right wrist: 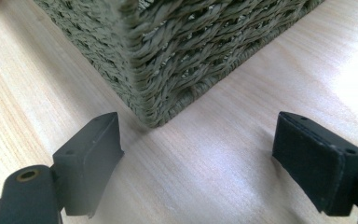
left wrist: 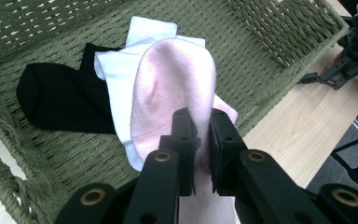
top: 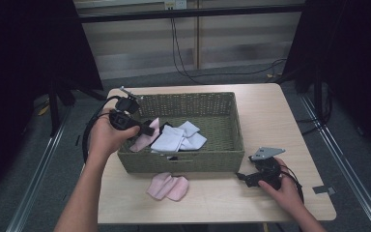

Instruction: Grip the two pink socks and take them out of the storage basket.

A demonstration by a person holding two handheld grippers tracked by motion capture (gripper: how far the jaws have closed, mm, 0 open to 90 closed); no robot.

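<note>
Over the left end of the woven basket (top: 232, 125) on the worktop (top: 270, 116), the left gripper (top: 147, 128) had its fingers (left wrist: 184, 135) closed on a pink sock (left wrist: 175, 93), which hung from them above the basket's inside. Beneath it lay white socks (top: 178, 137) and a black sock (left wrist: 56, 100) on the basket floor. Outside the basket, on the near side, a pair of pink socks (top: 168, 186) lay flat on the wood. The right gripper (top: 244, 178) rested on the worktop near the basket's near right corner (right wrist: 144, 84), its fingers (right wrist: 91, 158) wide apart with nothing between them. Judging from this, the main risk was the grip itself: the fingers pinched only one end of soft cloth, so a quick swing over the wall might have let the sock slip back among the others. A low path could also have caught the dangling end on the rough weave of the rim. The trailing cable by the left hand (top: 104, 137) might have snagged on the basket's far left corner. No brand, label or readable writing appeared on the socks, the basket or the grippers
</note>
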